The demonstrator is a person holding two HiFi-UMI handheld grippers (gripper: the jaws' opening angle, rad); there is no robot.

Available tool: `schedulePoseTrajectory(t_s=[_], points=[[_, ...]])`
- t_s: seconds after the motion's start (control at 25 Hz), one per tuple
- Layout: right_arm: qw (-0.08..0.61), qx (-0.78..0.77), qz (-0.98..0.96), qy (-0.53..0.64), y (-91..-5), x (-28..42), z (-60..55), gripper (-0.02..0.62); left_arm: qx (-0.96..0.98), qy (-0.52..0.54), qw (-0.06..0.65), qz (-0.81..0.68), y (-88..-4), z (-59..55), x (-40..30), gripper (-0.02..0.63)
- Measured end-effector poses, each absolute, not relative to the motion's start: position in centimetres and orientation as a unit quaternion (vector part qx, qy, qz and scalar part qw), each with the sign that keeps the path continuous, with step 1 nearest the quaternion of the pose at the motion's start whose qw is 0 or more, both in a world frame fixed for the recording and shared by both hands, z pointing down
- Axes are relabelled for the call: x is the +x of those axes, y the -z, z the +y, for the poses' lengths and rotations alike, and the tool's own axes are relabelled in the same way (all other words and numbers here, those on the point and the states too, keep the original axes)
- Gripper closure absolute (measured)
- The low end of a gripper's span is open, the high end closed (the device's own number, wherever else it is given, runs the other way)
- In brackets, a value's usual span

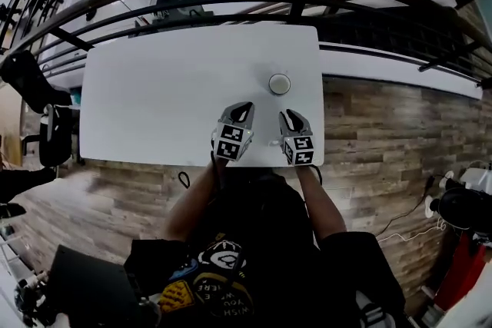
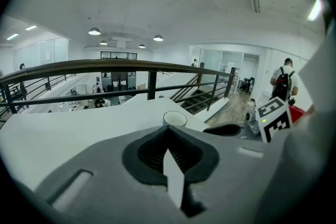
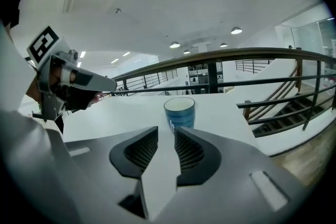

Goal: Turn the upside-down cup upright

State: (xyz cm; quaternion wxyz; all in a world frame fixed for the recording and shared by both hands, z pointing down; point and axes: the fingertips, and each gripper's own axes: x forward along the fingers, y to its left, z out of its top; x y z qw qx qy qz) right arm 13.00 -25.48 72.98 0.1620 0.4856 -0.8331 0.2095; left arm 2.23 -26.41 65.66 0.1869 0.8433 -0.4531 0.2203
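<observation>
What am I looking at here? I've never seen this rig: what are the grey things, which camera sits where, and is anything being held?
There is no robot arm. A person holds a hand tool with two jaws in each hand. The top-down picture comes from a camera on the person's head. The other two come from cameras riding on each tool, looking along its jaws. The left gripper has its jaws shut with nothing between them. The right gripper has its jaws slightly apart and is also empty. One blue cup stands on the white table, ahead of the right gripper's jaws and untouched.
</observation>
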Motion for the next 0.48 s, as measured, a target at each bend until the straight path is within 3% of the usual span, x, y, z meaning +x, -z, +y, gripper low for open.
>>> schedulePoseTrajectory(t_s=[0.24,0.36,0.48], points=[[0.193,0.492,-0.827,-0.191,-77.6,11.6,-31.7,0.284,0.837,-0.241,0.196,-0.451,-68.0,-29.5,1.5,0.601],[0.211,0.487,-0.828,-0.181,-79.2,10.6,-34.2,0.219,0.836,-0.244,0.202,-0.448,-68.5,-30.7,1.1,0.601],[0.208,0.488,-0.829,-0.176,-79.3,10.1,-36.3,0.21,0.84,-0.244,0.202,-0.44,-68.4,-31.6,1.0,0.601]])
